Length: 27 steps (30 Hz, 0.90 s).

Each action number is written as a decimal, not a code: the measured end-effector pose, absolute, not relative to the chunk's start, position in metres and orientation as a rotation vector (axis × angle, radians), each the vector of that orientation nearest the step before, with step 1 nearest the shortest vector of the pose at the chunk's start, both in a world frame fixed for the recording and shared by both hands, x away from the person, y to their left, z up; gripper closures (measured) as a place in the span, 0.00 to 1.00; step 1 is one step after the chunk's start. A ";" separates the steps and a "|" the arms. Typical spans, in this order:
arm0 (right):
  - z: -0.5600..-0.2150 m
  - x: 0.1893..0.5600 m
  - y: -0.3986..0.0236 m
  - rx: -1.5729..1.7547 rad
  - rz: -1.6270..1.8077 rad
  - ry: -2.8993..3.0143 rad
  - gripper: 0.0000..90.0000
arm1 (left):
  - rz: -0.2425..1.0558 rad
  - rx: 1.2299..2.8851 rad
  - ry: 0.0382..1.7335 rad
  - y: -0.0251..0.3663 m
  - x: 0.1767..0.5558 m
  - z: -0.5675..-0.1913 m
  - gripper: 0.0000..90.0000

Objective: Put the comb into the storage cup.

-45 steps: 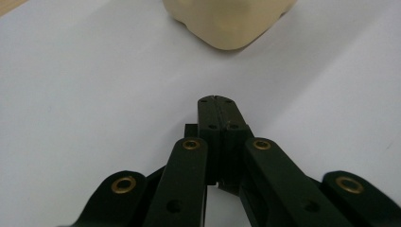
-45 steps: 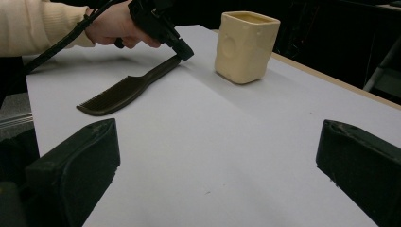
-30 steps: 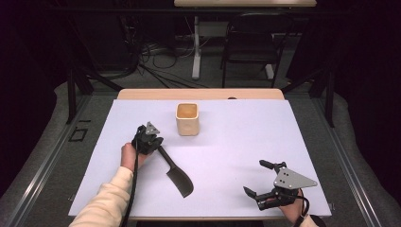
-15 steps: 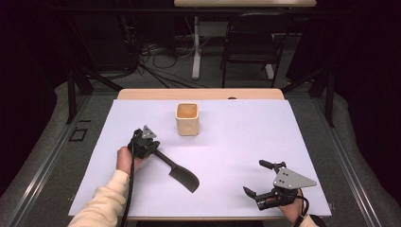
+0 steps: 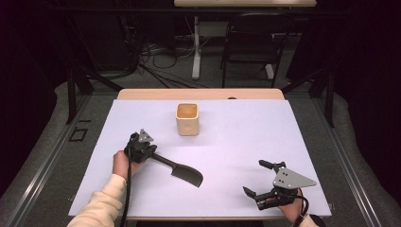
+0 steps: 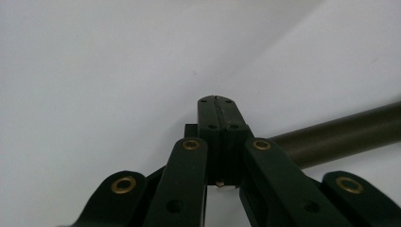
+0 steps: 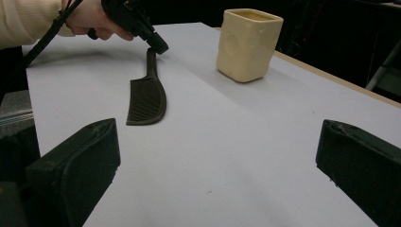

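A dark spatula (image 5: 187,174) lies flat on the white sheet (image 5: 246,137), blade toward the front right; in the right gripper view the spatula (image 7: 146,101) shows its ribbed blade. My left gripper (image 5: 151,152) stands over the handle's end with its jaws shut tight on each other. In the left gripper view its tips (image 6: 218,101) meet, and the handle (image 6: 340,135) runs off to the right from behind them, not between them. My right gripper (image 5: 254,177) rests open near the front right with nothing between its jaws. A cream square cup (image 5: 187,119) stands upright at mid-back.
The white sheet covers a wooden table whose far edge (image 5: 198,93) shows behind the cup (image 7: 248,45). Dark floor, cables and a chair (image 5: 250,42) lie beyond. Bare sheet stretches between the spatula and the right gripper (image 7: 217,161).
The spatula has swung around its handle end, the blade going right and slightly away, so it now lies less steeply. The left hand shifted a little. The right gripper has kept still.
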State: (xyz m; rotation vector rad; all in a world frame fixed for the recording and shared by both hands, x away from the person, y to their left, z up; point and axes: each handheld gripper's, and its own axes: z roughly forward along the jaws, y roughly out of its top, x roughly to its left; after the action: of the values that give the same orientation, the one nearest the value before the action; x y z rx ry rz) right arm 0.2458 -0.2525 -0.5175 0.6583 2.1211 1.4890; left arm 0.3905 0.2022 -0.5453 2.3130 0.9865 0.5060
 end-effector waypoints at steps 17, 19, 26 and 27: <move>-0.518 0.247 -0.252 0.659 1.489 2.120 0.00 | 0.483 2.325 1.011 0.215 0.370 -0.547 1.00; -0.518 0.247 -0.252 0.660 1.486 2.123 0.00 | 0.476 2.324 1.021 0.215 0.367 -0.547 1.00; -0.518 0.247 -0.252 0.658 1.487 2.122 0.00 | 0.456 2.333 1.018 0.217 0.357 -0.548 1.00; -0.518 0.247 -0.252 0.659 1.484 2.123 0.00 | 0.452 2.332 1.020 0.217 0.356 -0.548 1.00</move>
State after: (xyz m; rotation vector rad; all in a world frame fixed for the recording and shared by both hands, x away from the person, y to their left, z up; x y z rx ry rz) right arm 0.2468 -0.2519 -0.5178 0.6592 2.1226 1.4841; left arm 0.3555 0.2173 -0.5478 2.3325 1.0202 0.4518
